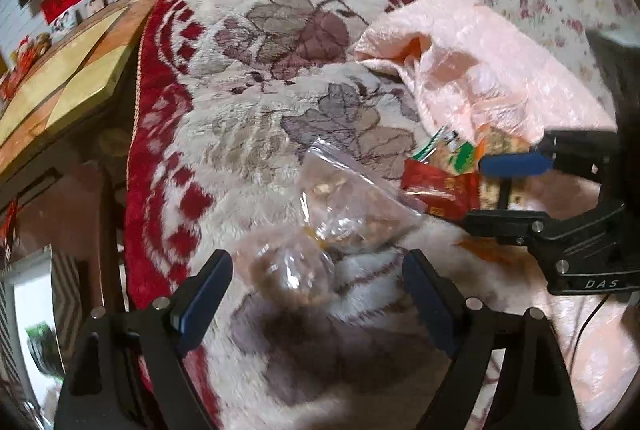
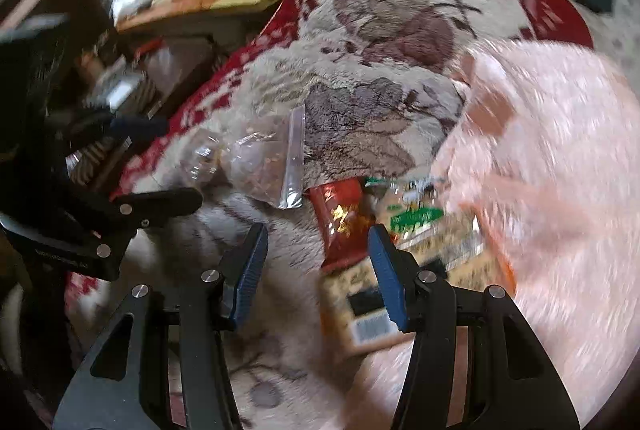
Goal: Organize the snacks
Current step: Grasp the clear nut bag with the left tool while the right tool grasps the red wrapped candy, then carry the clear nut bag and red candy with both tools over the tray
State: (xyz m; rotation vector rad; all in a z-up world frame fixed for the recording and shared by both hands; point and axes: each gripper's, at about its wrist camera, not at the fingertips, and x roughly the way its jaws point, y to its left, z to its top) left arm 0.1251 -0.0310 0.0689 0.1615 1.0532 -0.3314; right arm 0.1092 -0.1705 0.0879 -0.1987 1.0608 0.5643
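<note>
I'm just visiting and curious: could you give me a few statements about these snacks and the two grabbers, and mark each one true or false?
1. The clear zip bag lies on the floral blanket. True.
2. The left gripper is clamped on the clear zip bag. False: its jaws are wide apart, gripping nothing.
3. The red packet lies beside the green-labelled packet. True.
4. The right gripper holds the red packet in the air. False: the red packet rests on the blanket.
</note>
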